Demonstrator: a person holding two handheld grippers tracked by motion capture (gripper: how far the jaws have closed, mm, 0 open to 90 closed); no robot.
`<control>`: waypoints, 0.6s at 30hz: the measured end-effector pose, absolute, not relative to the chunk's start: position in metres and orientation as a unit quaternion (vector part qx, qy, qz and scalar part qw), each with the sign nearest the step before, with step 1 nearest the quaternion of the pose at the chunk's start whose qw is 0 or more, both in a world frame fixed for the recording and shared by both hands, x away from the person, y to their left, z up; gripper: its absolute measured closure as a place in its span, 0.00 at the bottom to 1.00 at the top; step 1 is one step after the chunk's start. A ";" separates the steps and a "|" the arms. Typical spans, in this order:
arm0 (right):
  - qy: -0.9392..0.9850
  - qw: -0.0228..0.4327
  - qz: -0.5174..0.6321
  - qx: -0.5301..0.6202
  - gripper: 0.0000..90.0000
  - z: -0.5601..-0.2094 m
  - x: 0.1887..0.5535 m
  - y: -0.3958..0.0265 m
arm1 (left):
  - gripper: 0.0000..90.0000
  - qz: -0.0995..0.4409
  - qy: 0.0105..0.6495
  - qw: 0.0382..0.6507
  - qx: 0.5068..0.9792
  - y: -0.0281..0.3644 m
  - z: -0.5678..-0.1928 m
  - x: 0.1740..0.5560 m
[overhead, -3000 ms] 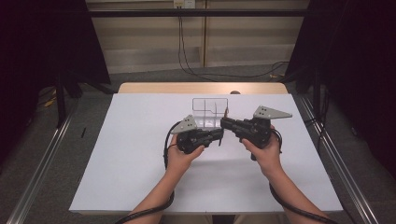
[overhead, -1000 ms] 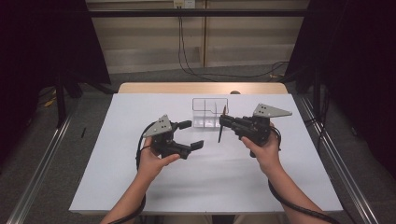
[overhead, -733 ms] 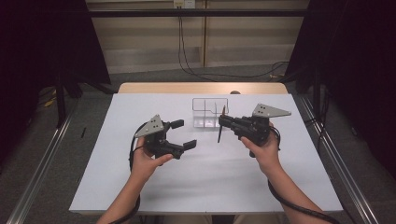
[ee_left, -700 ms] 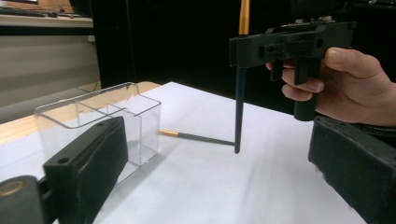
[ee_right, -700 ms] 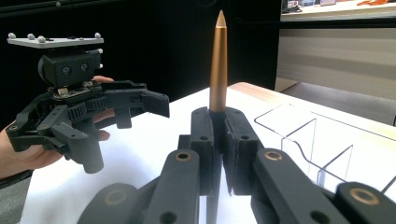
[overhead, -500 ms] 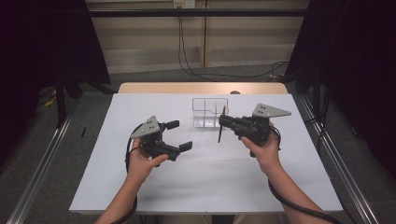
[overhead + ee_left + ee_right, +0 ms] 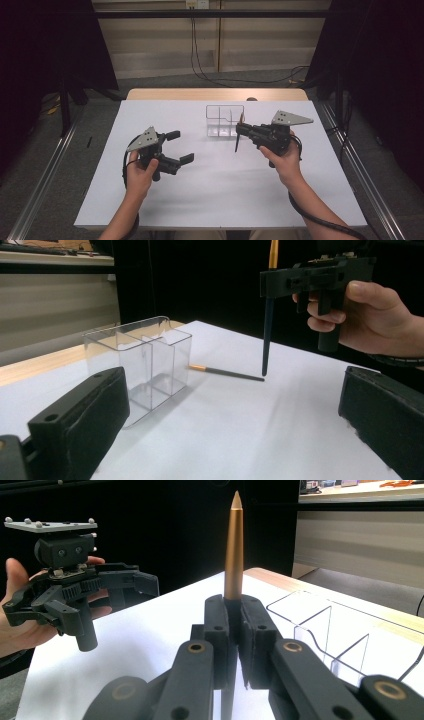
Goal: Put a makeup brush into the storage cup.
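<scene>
— Over on the right side of the table (image 7: 225,195), what's my right gripper (image 7: 239,132) doing?

— It's clenched on the pen (image 7: 236,144), about halfway along it. The pen stands nearly upright, copper end up and dark tip down, and the tip is close to the table just in front of the clear box (image 7: 225,106). From the left gripper view I can't tell whether the tip touches the sheet.

— And my left gripper (image 7: 181,146)?

— Its jaws have just been opening and have nothing between them. It sits well apart from the box, on the left half of the table.

— So how do I do this step well?

— It looks like the pen is meant to go into the box. Lift it until the tip clears the rim. Then carry it over one compartment and keep it as upright as it is now. The divider walls are thin and clear, so aim for the middle of a cell rather than near a wall. Lower the pen until the tip is well inside before you let go, so it leans on a wall instead of tipping out. The box looks light, so your free left gripper could steady it if it slides.

— Any brand or label to read?

— None. The pen, box and grippers show no readable writing.
</scene>
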State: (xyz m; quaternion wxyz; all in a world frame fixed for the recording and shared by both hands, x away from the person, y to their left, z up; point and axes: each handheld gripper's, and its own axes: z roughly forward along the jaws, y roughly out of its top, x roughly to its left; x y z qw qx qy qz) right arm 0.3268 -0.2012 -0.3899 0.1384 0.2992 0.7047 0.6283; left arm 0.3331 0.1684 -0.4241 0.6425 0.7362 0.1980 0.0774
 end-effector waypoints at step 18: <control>0.707 0.140 0.627 0.296 0.92 -0.392 0.328 -0.199 | 0.00 0.118 0.215 0.634 0.734 0.214 -0.423 0.317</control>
